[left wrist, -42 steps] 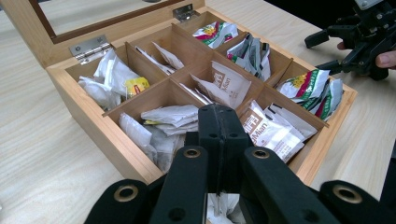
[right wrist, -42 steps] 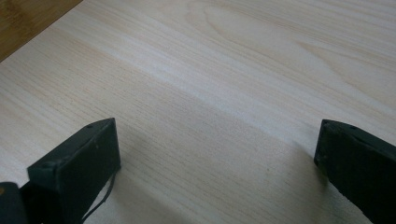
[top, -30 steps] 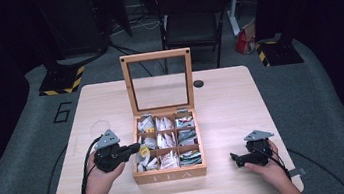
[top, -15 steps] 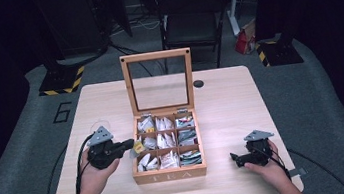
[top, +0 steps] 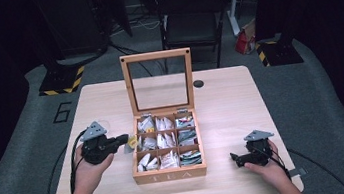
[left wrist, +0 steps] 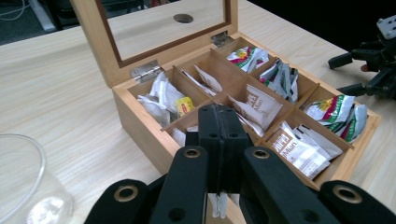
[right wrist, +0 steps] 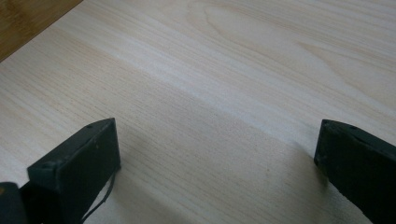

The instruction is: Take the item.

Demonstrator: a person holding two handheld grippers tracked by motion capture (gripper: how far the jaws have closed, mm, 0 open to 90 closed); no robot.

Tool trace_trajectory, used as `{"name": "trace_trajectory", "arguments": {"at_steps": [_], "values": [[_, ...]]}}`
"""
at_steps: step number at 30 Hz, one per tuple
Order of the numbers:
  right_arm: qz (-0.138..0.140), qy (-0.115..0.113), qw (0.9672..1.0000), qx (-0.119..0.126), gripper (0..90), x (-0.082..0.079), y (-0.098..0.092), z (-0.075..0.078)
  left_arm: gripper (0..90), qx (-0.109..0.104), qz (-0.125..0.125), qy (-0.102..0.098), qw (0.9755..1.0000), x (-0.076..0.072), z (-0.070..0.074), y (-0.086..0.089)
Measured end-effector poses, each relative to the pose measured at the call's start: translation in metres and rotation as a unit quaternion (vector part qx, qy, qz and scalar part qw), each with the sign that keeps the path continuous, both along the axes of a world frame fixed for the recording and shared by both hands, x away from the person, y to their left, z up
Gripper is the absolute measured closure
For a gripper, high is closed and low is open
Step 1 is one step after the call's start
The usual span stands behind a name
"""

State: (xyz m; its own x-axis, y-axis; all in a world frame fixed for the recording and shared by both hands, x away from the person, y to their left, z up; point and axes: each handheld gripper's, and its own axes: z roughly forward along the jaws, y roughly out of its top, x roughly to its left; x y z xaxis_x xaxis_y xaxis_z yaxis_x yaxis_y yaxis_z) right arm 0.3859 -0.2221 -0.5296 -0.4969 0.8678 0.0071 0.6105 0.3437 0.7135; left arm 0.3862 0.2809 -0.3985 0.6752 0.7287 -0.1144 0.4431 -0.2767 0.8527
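Observation:
An open wooden tea box (top: pixel 170 175) sits mid-table, its glass lid (top: pixel 158 81) standing upright. Its compartments hold several tea bags (top: pixel 166 140) in white, green and red wrappers. My left gripper (top: pixel 123 138) hovers just left of the box and is shut on a tea bag (top: pixel 132 142) with a yellow tag. In the left gripper view the jaws (left wrist: pixel 219 116) are pressed together above the box wall (left wrist: pixel 140 122), and a white piece of the tea bag (left wrist: pixel 217 205) hangs beneath them. My right gripper (top: pixel 236 159) rests open on the table right of the box, with bare wood between its jaws (right wrist: pixel 215 158).
A clear glass (left wrist: pixel 23 186) stands on the table to the left of the left gripper. A small dark round hole (top: pixel 198 83) is in the table behind the box. A black chair (top: pixel 192 18) stands beyond the far edge.
My left gripper has drawn back leftward from the box's left compartments, carrying the tea bag out with it. The right gripper has not moved.

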Motion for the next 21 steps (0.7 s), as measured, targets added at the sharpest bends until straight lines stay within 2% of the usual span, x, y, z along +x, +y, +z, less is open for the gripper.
{"name": "trace_trajectory", "arguments": {"at_steps": [18, 21], "values": [[0.000, 0.000, 1.0000, 0.000, 0.0, 0.000, 0.000, 0.000, 90.0, 0.010, 0.028, -0.004, 0.9996, 0.015, 0.013, 0.020], [0.000, 0.000, 1.0000, 0.000, 0.0, 0.000, 0.000, 0.000, 90.0, 0.011, 0.039, -0.006, 0.9992, 0.018, 0.016, 0.025]]}}
